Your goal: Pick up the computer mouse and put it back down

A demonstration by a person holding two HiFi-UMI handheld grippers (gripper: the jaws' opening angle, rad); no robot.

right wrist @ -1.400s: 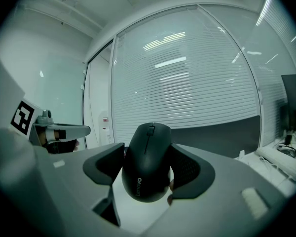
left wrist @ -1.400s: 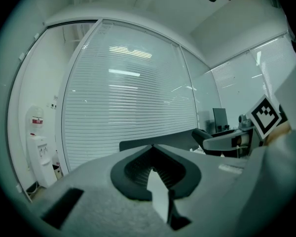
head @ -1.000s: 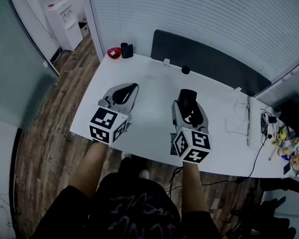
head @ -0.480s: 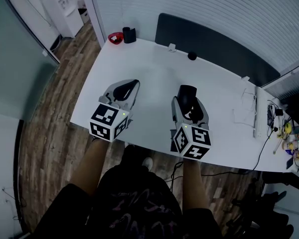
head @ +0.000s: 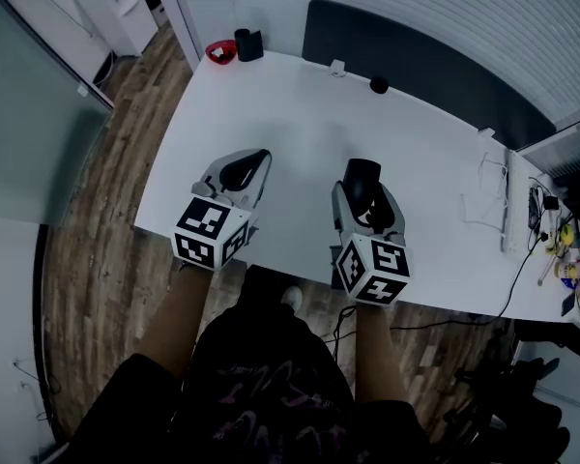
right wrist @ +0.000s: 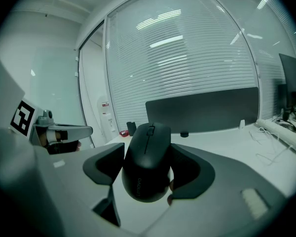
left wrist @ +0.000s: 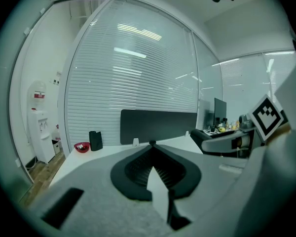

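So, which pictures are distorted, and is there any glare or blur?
Head view: dim, and the wide lens bends the table edges. Left gripper view: strong fisheye with a dark round border; bright streaks of glare lie on the glass wall. Right gripper view: same fisheye, yet the mouse is sharp.

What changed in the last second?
Both sank toward the desk: the right hand-held gripper carrying the mouse, the left hand-held gripper empty. Nothing was grasped or released. The grip on the mouse stayed as it was.
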